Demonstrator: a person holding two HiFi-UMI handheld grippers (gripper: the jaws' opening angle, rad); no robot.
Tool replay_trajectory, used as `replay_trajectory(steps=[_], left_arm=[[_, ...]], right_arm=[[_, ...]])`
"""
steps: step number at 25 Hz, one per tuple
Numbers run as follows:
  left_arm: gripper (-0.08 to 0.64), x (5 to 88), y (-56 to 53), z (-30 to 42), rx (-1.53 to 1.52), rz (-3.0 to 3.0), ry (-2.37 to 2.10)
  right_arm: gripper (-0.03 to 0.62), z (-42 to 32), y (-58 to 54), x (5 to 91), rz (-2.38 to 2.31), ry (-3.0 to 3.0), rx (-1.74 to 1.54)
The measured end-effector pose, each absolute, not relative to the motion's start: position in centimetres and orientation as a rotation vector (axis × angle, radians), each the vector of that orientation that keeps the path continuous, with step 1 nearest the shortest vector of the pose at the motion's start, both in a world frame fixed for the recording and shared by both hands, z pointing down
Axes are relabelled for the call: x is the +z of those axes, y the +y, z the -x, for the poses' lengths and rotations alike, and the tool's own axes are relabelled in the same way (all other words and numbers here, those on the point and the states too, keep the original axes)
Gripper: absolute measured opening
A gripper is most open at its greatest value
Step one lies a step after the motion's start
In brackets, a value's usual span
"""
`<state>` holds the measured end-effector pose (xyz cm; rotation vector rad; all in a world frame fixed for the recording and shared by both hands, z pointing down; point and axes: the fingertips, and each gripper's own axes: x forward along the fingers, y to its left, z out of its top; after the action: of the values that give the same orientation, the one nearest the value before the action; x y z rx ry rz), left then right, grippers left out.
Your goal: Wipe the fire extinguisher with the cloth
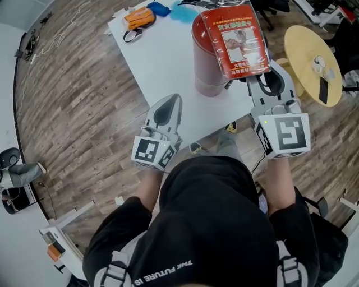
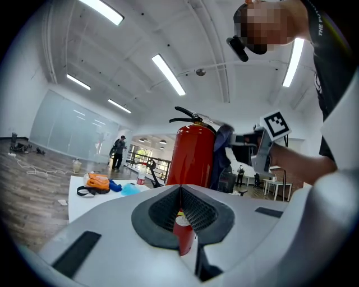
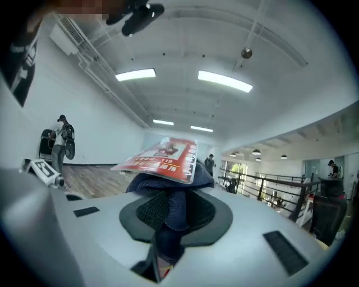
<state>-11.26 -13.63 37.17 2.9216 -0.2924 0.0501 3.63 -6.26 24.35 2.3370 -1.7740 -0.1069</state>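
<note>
- Hanging from the top of the fire extinguisher [image 1: 206, 64], a red tag [image 1: 235, 38] carries rows of Chinese print and a small picture. The characters are too small for me to read surely.
- In the right gripper view the digits "119" can be read on this tag [image 3: 164, 156].
- On the person's black shirt, nearer to the camera than the extinguisher, white letters say "THE FUTURE IS".
- The extinguisher stands upright on a white table [image 1: 162, 61], near the table's edge on the person's side.
- The right gripper [image 1: 270, 79] is just to the right of the extinguisher, with its jaws closed on a dark blue cloth [image 3: 168, 204]. The cloth bunches up under the tag.
- The left gripper [image 1: 168, 109] is over the table edge, in front of the extinguisher and to its left. Its jaws are pressed together with nothing between them.
- Behind the extinguisher, at the far end of the table, lie an orange pouch [image 1: 139, 18] with a black strap and some blue things [image 1: 159, 8].
- To the right of the extinguisher stands a round yellow table [image 1: 305, 50] with a dark phone [image 1: 323, 91] on it.
- The floor [image 1: 73, 112] is of wooden boards. The room is large, with white walls and long ceiling lights [image 2: 168, 74].
</note>
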Motion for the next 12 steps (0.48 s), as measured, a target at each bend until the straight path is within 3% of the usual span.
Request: replay_trajectory(steps=[5, 9, 12], left_arm=[[0.021, 36.9, -13.8, 11.8, 0.040, -2.921, -0.321], [0.021, 36.9, -13.5, 12.9, 0.018, -2.923, -0.360], [0.021, 36.7, -14.8, 13.5, 0.018, -2.914, -0.391]], right_arm=[[0.069, 1.3, -9.9, 16.4, -2.098, -1.805, -0.428], [0.069, 4.7, -10.5, 17.6, -2.002, -1.821, -0.403], [0.069, 1.8, -10.7, 18.9, -2.039, -1.614, -0.317]])
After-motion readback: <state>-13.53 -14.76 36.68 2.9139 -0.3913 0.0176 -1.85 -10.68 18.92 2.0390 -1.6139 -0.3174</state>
